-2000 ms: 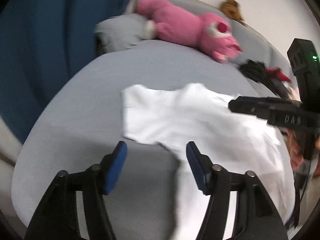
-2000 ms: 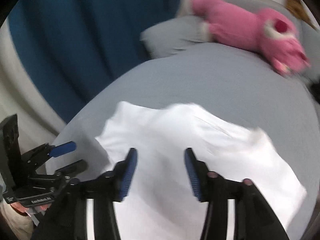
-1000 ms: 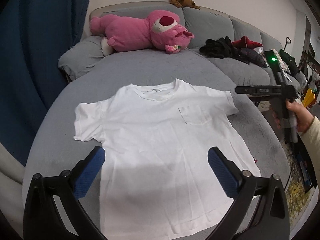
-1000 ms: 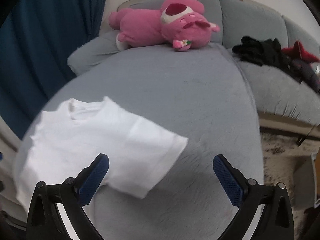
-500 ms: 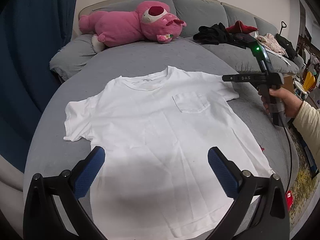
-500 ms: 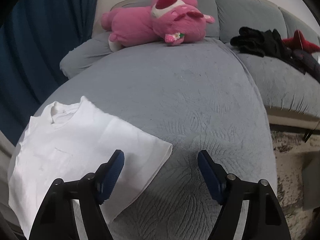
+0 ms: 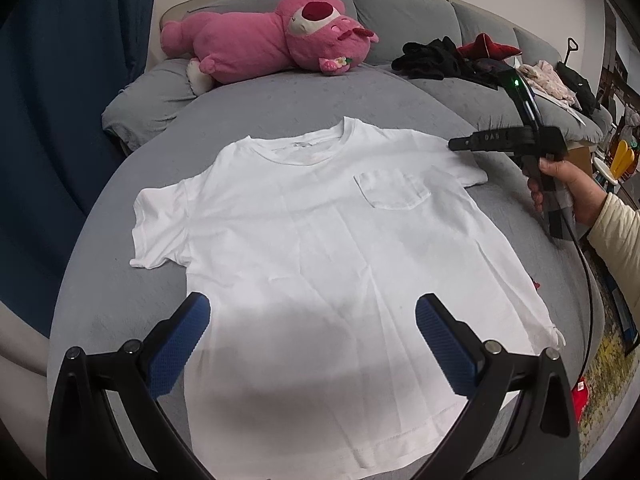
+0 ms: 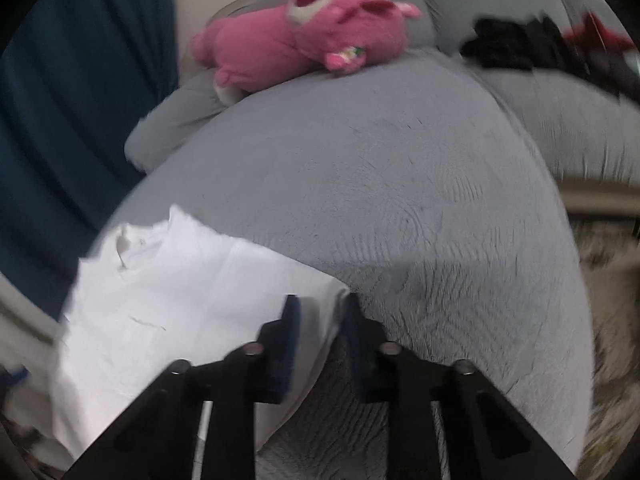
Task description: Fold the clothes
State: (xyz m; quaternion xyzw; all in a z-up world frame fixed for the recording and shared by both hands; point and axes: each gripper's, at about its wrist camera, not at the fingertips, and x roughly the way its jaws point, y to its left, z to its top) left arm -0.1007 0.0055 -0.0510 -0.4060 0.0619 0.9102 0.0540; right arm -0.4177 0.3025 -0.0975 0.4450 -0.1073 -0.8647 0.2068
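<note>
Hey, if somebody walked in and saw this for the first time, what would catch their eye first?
Probably the white T-shirt spread flat, pocket up, across the grey couch seat. Next, the big pink plush toy lying along the backrest behind it. Then the right gripper, its jaws nearly closed around the shirt's sleeve edge, while the left gripper hangs wide open over the hem.

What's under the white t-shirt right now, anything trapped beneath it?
The white t-shirt lies flat, face up, on the grey cushion, which shows all round it. No lump shows through the cloth, but whatever it covers is hidden.
</note>
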